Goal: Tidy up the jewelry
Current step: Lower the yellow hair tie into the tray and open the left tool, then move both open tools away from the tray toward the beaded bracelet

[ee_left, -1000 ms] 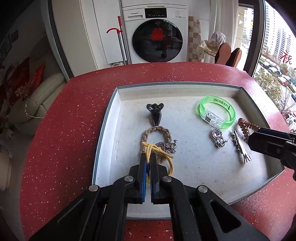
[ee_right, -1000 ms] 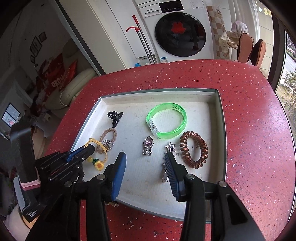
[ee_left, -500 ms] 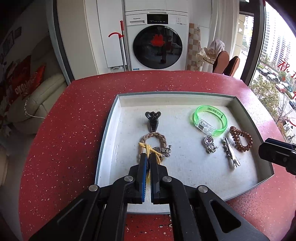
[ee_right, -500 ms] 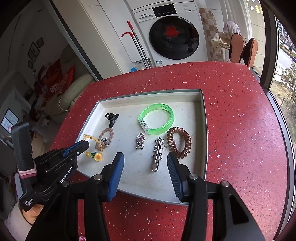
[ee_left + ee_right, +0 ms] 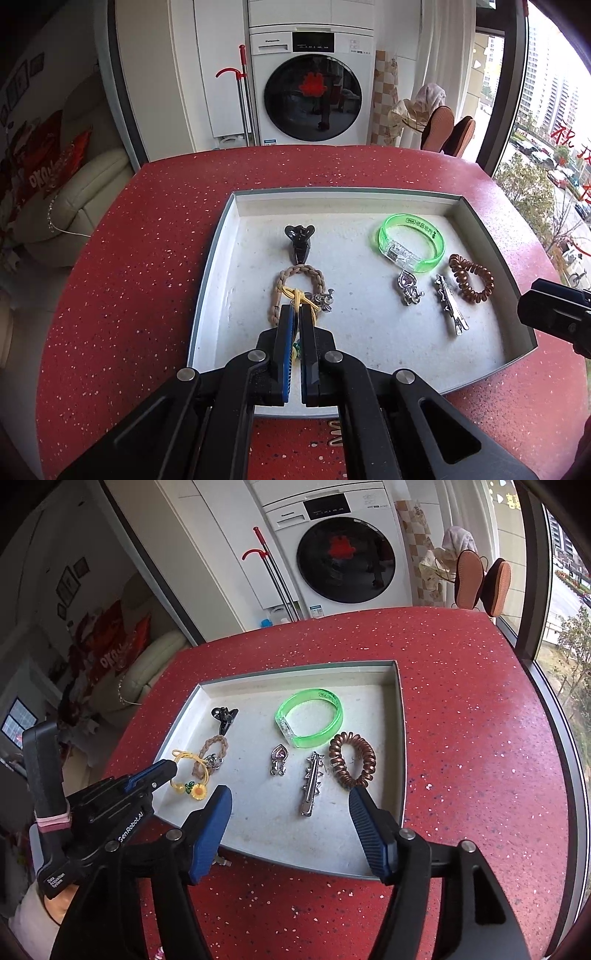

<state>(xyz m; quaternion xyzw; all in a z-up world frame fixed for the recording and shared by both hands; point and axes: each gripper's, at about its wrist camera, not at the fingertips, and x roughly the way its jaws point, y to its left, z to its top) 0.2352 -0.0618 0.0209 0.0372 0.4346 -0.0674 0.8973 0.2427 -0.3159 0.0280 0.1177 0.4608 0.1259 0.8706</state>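
Left gripper (image 5: 295,314) is pinched tight on the yellow band (image 5: 192,766), jaws down to a sliver with the cord caught between the blue pads, and that cord crosses the braided loop (image 5: 300,286) lying just beyond the tips at twelve o'clock. Here's the worry: the band looks looped over the braid and its little charm (image 5: 324,300), so any lift could drag both along, or the thin cord could slip out of that narrow pinch and drop its sunflower bead (image 5: 199,793) back on the tray (image 5: 400,738). Further out at twelve sits the black claw clip (image 5: 300,243), close enough to get nudged if the braid slides. Over to the right gripper (image 5: 290,829): jaws standing wide, they've just been opening, and nothing is between them. It hovers over the tray's near edge, with the silver clip (image 5: 311,784) straight ahead at twelve, the heart pendant (image 5: 279,760) at eleven, the coil tie (image 5: 352,760) at one and the green bangle (image 5: 310,718) beyond. Those four sit crowded, coil just beside clip, bangle nearly on the pendant, so a wide-jawed approach risks scooping two at once or skating the flat clip across the smooth floor. And both tools work one small tray; they could clash near the middle.
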